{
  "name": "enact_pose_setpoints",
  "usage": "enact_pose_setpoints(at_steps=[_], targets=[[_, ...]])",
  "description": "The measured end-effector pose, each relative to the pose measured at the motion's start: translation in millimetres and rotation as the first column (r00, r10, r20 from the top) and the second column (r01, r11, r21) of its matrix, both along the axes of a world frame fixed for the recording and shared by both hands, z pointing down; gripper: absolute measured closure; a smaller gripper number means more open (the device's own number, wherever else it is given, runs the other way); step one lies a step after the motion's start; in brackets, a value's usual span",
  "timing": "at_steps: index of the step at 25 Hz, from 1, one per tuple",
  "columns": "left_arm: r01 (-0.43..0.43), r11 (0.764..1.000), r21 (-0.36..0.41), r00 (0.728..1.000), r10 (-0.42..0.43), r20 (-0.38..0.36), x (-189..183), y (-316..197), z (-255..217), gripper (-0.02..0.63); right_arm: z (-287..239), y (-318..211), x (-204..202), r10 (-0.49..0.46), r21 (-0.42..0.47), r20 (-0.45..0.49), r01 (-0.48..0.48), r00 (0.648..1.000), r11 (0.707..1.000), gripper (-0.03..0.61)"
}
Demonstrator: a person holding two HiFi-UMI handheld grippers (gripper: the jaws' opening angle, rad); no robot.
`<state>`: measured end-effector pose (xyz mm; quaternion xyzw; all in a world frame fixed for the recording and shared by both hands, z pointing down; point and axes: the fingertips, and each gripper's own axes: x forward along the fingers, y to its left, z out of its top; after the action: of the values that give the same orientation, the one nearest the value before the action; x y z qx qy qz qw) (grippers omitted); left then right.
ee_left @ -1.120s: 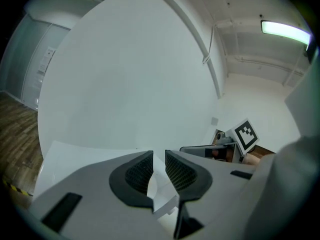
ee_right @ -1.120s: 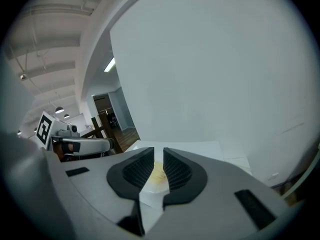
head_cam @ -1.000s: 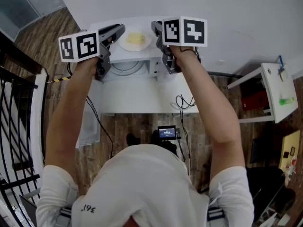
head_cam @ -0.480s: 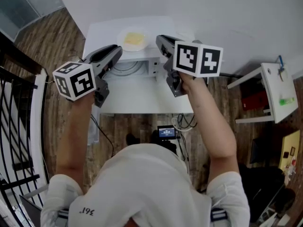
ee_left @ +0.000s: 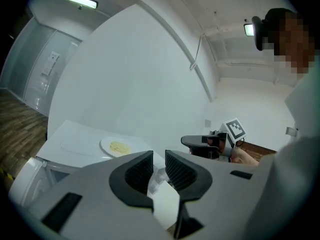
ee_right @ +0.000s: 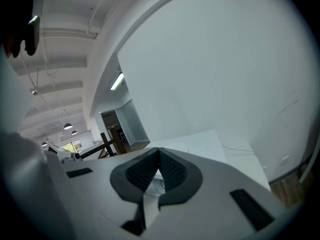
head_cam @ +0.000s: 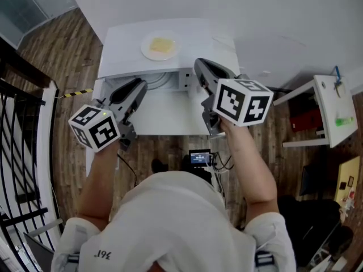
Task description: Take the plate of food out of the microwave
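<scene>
A white plate (head_cam: 160,46) with yellow food lies on top of the white microwave (head_cam: 198,38); the left gripper view shows the plate (ee_left: 119,147) too. The microwave's front stands open below it, and the turntable ring (head_cam: 152,81) shows inside. My left gripper (head_cam: 139,87) hovers in front of the opening, its jaws open with nothing between them (ee_left: 159,160). My right gripper (head_cam: 201,67) is at the microwave's right front. Its jaws have just been closing and are now shut on nothing (ee_right: 159,156). Both grippers are well short of the plate.
A white shelf (head_cam: 164,115) runs below the microwave, with cables (head_cam: 220,122) hanging at its right. A small lit screen (head_cam: 199,159) sits on the wooden floor. A black railing (head_cam: 20,152) stands at the left and a white side table (head_cam: 326,103) at the right.
Both grippers have drawn back from the plate toward me and sunk lower. The plate stays on top of the microwave, now uncovered.
</scene>
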<state>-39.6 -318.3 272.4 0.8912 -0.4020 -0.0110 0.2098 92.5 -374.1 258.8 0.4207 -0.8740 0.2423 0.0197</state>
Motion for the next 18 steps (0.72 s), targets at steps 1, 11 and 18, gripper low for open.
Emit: enact_pose_setpoints(at_steps=[1, 11, 18], targets=[[0.003, 1.0, 0.0, 1.0, -0.003, 0.002, -0.3, 4.2, 2.5, 0.534, 1.7, 3.3, 1.0, 0.002, 0.005, -0.003, -0.002, 1.0, 1.0, 0.575], [0.031, 1.0, -0.007, 1.0, -0.03, 0.007, -4.7, 37.9, 23.5, 0.534, 28.2, 38.8, 0.7, 0.003, 0.037, -0.067, -0.001, 0.998, 0.999, 0.575], [0.028, 0.999, -0.035, 0.999, -0.027, 0.02, -4.3, 56.1, 41.3, 0.535, 47.3, 56.2, 2.8, 0.008, 0.024, -0.092, -0.006, 0.996, 1.0, 0.575]])
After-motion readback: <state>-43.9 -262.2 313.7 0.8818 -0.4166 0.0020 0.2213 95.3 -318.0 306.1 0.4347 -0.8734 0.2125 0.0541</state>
